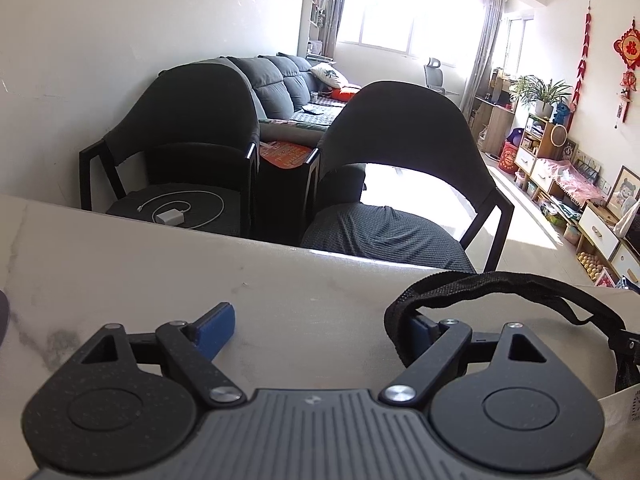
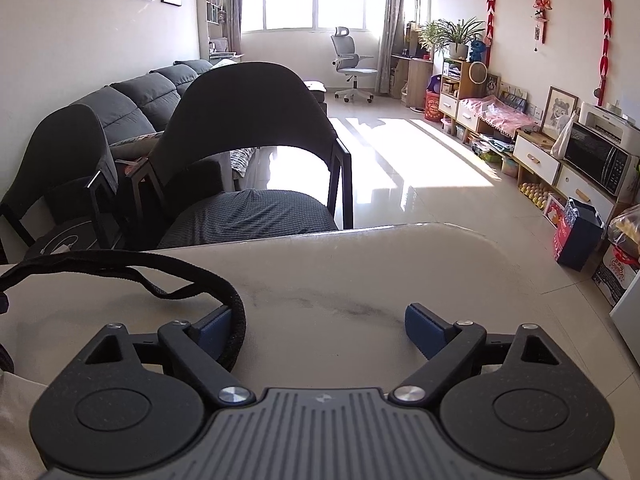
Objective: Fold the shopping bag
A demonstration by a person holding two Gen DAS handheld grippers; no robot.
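Observation:
The shopping bag is pale fabric, and only a corner shows: at the lower right (image 1: 618, 420) in the left wrist view and at the lower left (image 2: 16, 412) in the right wrist view. Its black webbing handle (image 1: 500, 280) arches over the marble table (image 1: 160, 272) and wraps round the outside of my left gripper's right finger (image 1: 422, 326). The same handle (image 2: 120, 264) curls round my right gripper's left finger (image 2: 216, 326). My left gripper (image 1: 320, 320) and right gripper (image 2: 320, 316) both stand open, with bare tabletop between the blue pads.
The table's far edge (image 2: 360, 230) runs just beyond the handle. Two dark chairs (image 1: 400, 152) are pushed up behind it, one with a white charger and cable (image 1: 172, 210) on its seat. A sofa, shelves and sunlit floor lie further back.

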